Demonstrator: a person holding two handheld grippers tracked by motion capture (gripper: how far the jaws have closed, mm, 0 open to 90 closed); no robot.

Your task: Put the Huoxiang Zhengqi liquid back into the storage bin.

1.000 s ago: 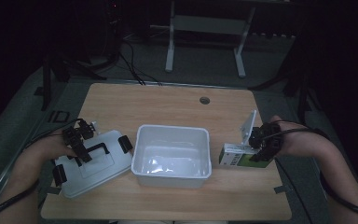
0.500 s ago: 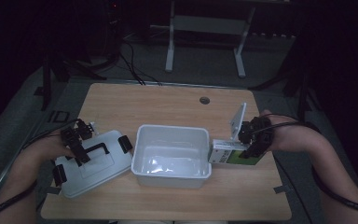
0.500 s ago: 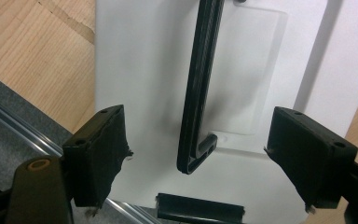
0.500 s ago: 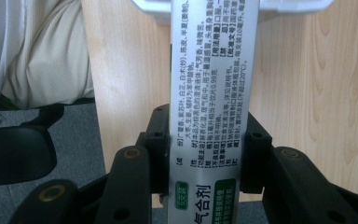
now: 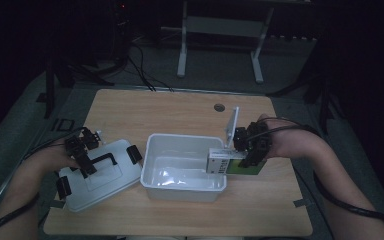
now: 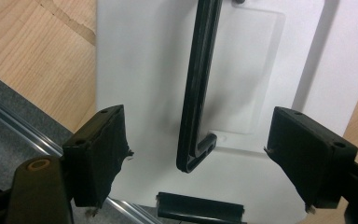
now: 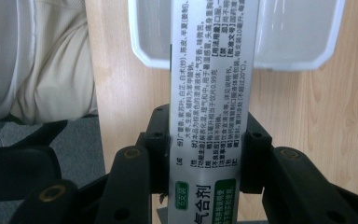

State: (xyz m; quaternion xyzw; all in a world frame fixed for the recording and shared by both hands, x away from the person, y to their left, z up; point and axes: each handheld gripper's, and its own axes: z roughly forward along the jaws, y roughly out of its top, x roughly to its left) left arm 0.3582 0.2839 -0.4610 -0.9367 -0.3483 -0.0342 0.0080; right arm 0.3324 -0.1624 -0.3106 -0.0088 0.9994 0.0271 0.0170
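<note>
A white and green printed box (image 5: 230, 163) (image 7: 209, 107) is clamped between the jaws of my right gripper (image 5: 247, 150) (image 7: 209, 154). Its white end reaches over the right rim of the white plastic bin (image 5: 152, 150) (image 7: 144, 56) at the table's middle. At the left, the bin's white lid (image 5: 105, 182) (image 6: 144, 70) lies flat with its black handle (image 5: 102, 159) (image 6: 198, 93) on top. My left gripper (image 5: 82, 155) (image 6: 196, 158) hovers just over the lid, jaws wide open on either side of the handle's end, touching nothing.
The wooden table (image 5: 180, 110) has a round cable hole (image 5: 219, 107) at the back. Black latches (image 5: 134, 153) sit on the lid's edges. A metal stand's legs (image 5: 220, 45) rise behind the table. Pale trousers (image 7: 42, 60) of the person show beside the table edge.
My right gripper has carried the box leftward from the table's right side, so its end now overhangs the bin's rim. The left gripper has stayed over the lid.
</note>
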